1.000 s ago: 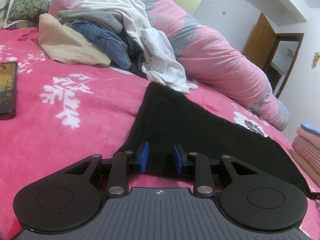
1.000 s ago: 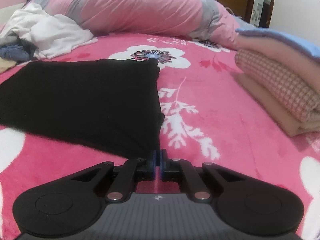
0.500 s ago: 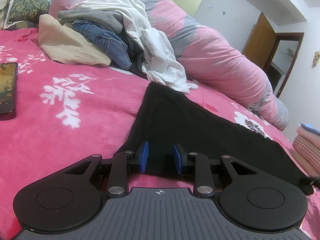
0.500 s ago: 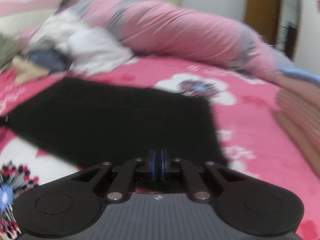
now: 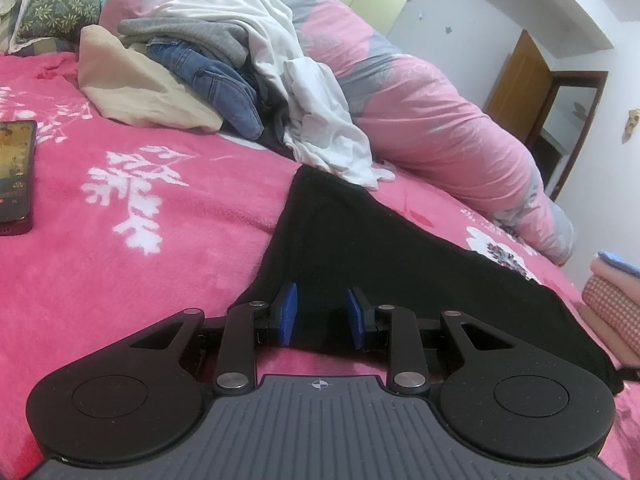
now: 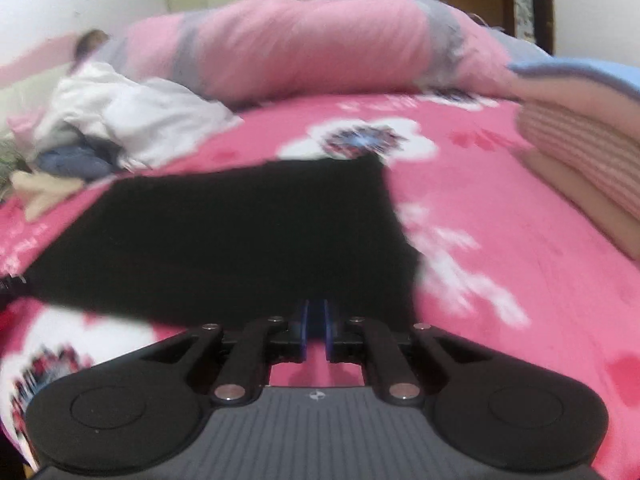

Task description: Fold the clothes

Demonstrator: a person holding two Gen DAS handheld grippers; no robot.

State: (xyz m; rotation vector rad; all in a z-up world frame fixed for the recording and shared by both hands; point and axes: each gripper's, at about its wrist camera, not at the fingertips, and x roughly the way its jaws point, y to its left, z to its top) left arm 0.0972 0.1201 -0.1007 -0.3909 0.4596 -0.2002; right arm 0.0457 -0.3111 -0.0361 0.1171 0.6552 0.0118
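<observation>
Pink flowered bedding [image 5: 168,248] carries a black garment [image 5: 400,256] spread flat near both tongs. Left gripper [image 5: 322,312] hangs unmoved over the near corner, jaws apart, nothing pinched. Right gripper [image 6: 316,330] has swung from the garment's right corner to its near edge — jaws now show a slim gap with nothing visibly between them. Likely it is lining up the next fold.

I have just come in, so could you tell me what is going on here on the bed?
A person is folding clothes with two handheld grippers. A black garment lies flat on the pink blanket. The left gripper hovers open over its near edge; the right gripper is nearly shut at another edge. Unfolded clothes wait behind, and a folded stack sits aside.
</observation>
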